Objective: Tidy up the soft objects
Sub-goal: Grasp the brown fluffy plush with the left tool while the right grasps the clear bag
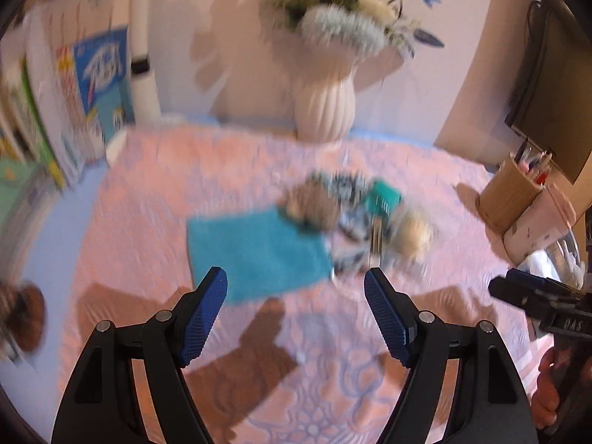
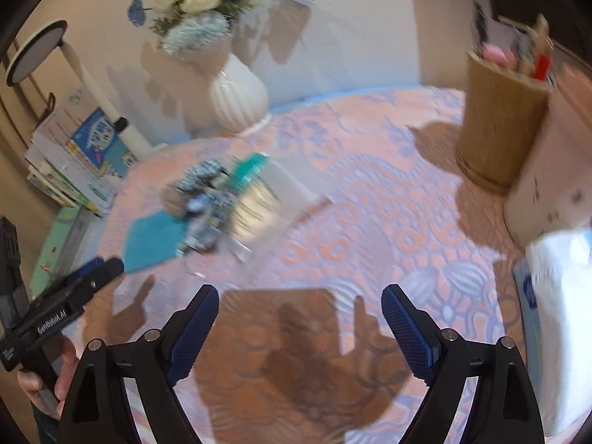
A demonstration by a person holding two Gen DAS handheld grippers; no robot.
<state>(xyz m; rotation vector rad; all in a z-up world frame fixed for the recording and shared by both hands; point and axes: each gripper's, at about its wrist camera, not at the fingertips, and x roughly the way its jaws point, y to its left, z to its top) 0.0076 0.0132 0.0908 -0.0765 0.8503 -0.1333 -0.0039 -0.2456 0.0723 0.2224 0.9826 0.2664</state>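
While both views are smeared by motion blur, the left tool (image 1: pixel 296 277) clearly has its 2 blue-padded fingers spread wide with nothing between them, hanging above the pink-and-lilac patterned tabletop cloth (image 1: pixel 148 192). Just ahead of its left finger lies a flat teal cloth (image 1: pixel 255 251). Touching that cloth's far right corner is a blurred heap of soft objects (image 1: pixel 347 207): a brown fuzzy piece, a blue-and-white patterned piece, a teal piece and a pale cream one to the right; what each is cannot be told. Beyond the heap, at the tabletop's far edge, stands a white ribbed vase (image 1: pixel 325 107) of blue and white flowers.

Seen from its own camera, the right tool (image 2: pixel 299 292) is likewise spread and empty, above its shadow on the cloth. From there, the heap sits ahead and to the left, apparently inside or against a clear container (image 2: pixel 281 199), though blur leaves that unsure. A wooden holder (image 2: pixel 499 118) stands far ahead on the right, a stack of books (image 2: pixel 81 155) far left, and a white plastic pack (image 2: pixel 558 296) close on the right.
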